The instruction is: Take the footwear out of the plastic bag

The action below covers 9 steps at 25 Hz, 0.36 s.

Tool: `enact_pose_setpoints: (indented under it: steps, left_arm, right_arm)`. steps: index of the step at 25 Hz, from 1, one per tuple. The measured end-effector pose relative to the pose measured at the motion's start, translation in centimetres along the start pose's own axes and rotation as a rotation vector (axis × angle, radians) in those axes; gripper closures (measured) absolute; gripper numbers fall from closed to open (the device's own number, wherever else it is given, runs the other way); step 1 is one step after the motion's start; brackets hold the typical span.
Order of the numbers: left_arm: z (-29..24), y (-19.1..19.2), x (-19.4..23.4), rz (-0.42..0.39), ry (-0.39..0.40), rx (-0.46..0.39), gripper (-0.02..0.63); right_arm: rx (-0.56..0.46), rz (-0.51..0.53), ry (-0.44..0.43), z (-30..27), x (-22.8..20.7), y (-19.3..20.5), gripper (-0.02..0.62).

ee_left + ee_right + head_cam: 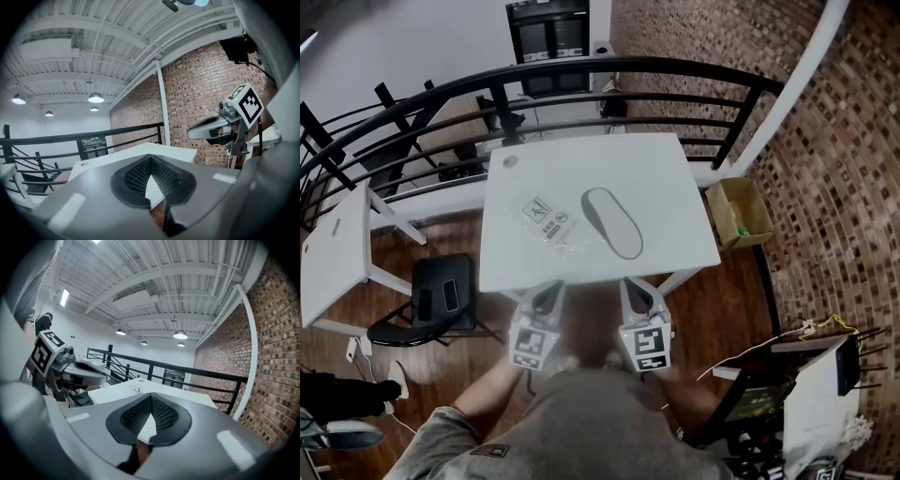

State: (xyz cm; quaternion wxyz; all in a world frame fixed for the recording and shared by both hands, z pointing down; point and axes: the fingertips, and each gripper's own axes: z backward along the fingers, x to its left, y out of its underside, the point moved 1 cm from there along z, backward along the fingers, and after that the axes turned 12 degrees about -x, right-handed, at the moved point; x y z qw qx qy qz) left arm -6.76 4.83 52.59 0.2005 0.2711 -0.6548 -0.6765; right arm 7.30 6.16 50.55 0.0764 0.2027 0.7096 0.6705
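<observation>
A grey shoe (pixel 612 222) is laid flat on the white bench (pixel 670 178). It is seen outside the clear plastic bag (pixel 549 223), which is spread out just beside it, on its left. The left gripper (pixel 547 292) and the right gripper (pixel 637 291) are held side by side at the near edge of the bench, away from the shoe. Both pairs of fingers are squeezed together, and nothing is held in them.
</observation>
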Motion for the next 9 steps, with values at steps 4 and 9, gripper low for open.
enact_pose_setpoints:
  steps: [4,9]
  left_arm:
    - [-0.08,0.07,-0.06,0.002,0.006,-0.003,0.604]
    - [0.05,-0.13,-0.11,0.008,0.015,-0.008,0.604]
  right_arm:
    - [0.002,0.004,0.004,0.05,0.1,0.11,0.583]
    - [0.007,0.007,0.005,0.04,0.32,-0.01,0.583]
